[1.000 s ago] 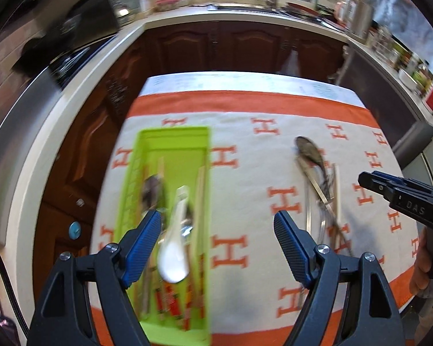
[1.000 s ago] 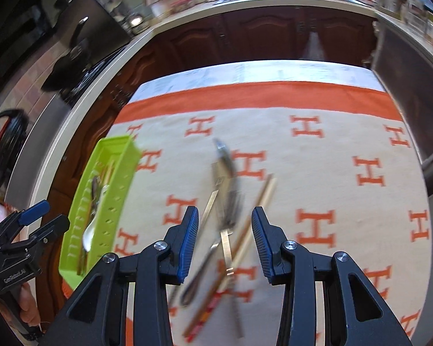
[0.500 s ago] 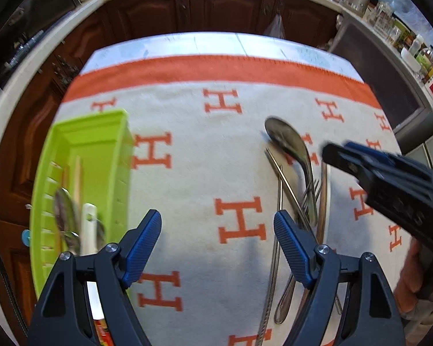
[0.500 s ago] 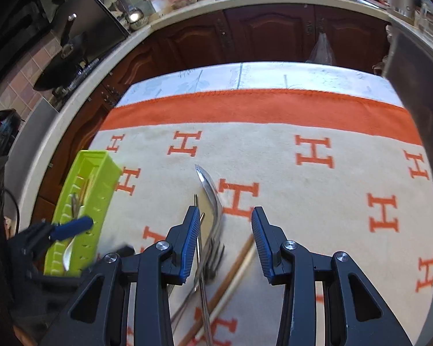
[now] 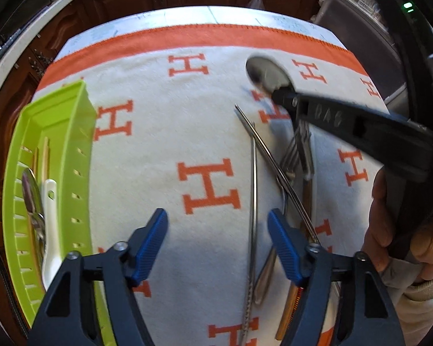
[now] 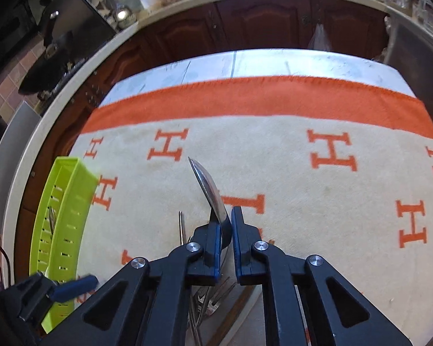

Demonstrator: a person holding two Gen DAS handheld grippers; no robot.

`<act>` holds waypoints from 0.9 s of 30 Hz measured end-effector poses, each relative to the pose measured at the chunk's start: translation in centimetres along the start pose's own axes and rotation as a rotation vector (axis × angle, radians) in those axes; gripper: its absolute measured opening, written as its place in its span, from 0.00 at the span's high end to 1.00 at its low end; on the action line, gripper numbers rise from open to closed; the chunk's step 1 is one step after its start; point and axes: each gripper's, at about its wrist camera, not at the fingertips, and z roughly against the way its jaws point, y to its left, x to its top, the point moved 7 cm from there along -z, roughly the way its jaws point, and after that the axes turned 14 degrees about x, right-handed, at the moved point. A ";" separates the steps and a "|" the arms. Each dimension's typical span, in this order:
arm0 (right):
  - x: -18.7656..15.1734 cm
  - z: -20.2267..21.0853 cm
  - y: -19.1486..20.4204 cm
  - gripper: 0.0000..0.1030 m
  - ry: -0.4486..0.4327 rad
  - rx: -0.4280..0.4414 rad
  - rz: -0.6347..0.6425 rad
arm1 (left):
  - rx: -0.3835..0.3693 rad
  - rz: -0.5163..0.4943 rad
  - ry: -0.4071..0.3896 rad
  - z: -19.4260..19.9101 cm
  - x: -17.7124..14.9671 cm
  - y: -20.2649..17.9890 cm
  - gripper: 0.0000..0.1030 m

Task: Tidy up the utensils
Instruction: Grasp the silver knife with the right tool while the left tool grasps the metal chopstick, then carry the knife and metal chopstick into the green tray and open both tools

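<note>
Left wrist view: the left tongs (image 5: 218, 248) hang spread over the cloth (image 5: 158, 121), nothing between the blue pads, having just narrowed a little; a steel chopstick (image 5: 254, 190) runs down toward the near edge of the table between them, likely the next pick. Beside it lie a second chopstick (image 5: 277, 170), a fork (image 5: 293, 155) and wooden chopsticks (image 5: 288, 311), bunched in a heap toward the right edge. The right tongs (image 5: 277, 93) reach in from the right, held by a hand (image 5: 389, 222), and bite the spoon (image 5: 267, 73) at the bowl end, which lifts it clear of the heap. The green tray (image 5: 69, 150) stands along the left edge and already holds a white spoon (image 5: 50, 225) and other pieces, so sorting appears well under way. Right wrist view: the right tongs (image 6: 226, 227) have just closed and are pinching the spoon (image 6: 210, 190), whose bowl stands edge-up beyond the pads, above the fork (image 6: 207, 300); the tray (image 6: 63, 216) lies to the left, the probable goal. The cream cloth with orange H marks and an orange band (image 6: 259, 98) covers the table; dark wood cabinets (image 6: 259, 23) and a pale counter (image 6: 57, 92) ring it.
</note>
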 end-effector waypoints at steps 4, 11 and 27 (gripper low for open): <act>0.5 1.7 -0.1 0.93 -0.097 0.024 -0.023 | 0.008 0.000 0.034 -0.9 -0.8 -0.5 0.47; 0.9 5.0 0.3 0.93 -0.200 0.073 -0.045 | 0.063 -0.043 -0.041 -0.7 -1.6 -1.9 0.81; -4.4 12.3 2.4 0.93 -0.208 0.179 -0.080 | -0.072 0.093 -0.096 3.5 -2.3 2.5 0.97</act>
